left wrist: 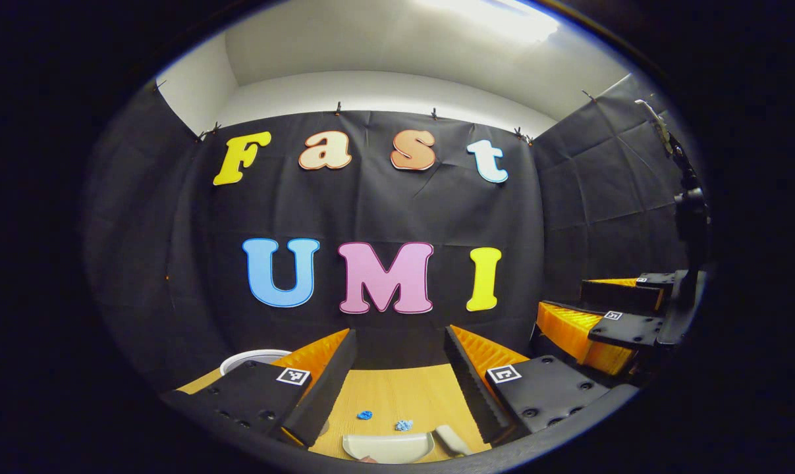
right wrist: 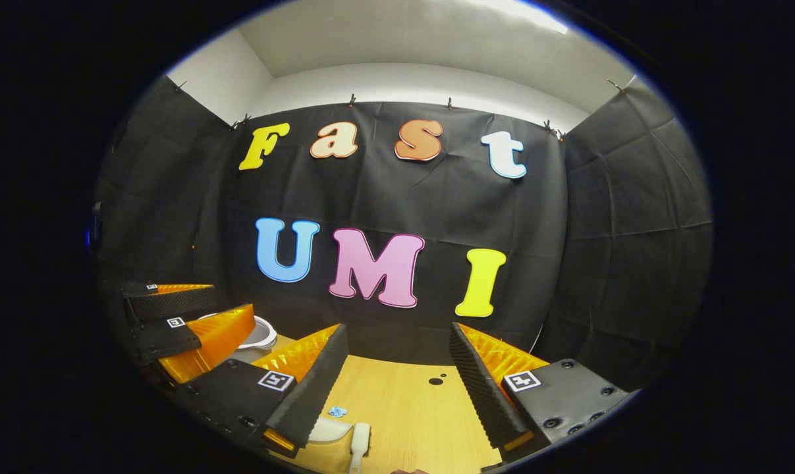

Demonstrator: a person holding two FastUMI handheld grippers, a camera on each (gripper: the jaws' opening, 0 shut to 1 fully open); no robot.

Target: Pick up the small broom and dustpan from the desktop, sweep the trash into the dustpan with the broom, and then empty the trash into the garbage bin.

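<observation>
The dustpan is a pale, shallow scoop lying flat on the wooden desk at the near edge of the left gripper view, its near side cut off by the bottom of the picture. Just to its right lies the small broom, of which little more than a pale, angled end shows; its bristles are hard to make out. Beyond them, farther along the desk, sit two small crumpled blue scraps of trash, a little apart from each other. In the right gripper view the broom's pale handle lies near the bottom edge with the dustpan's curved rim beside it on the left, partly hidden behind a finger, and one blue scrap lies just beyond. The white garbage bin stands at the far left of the desk, against the black cloth wall, mostly covered by the fingers. The left hand-held gripper hangs above the desk with its fingers spread wide and nothing between them. The right hand-held gripper is likewise wide open and empty; it also appears at the right of the left gripper view, raised above the desk. A small dark spot marks the desk farther off.
</observation>
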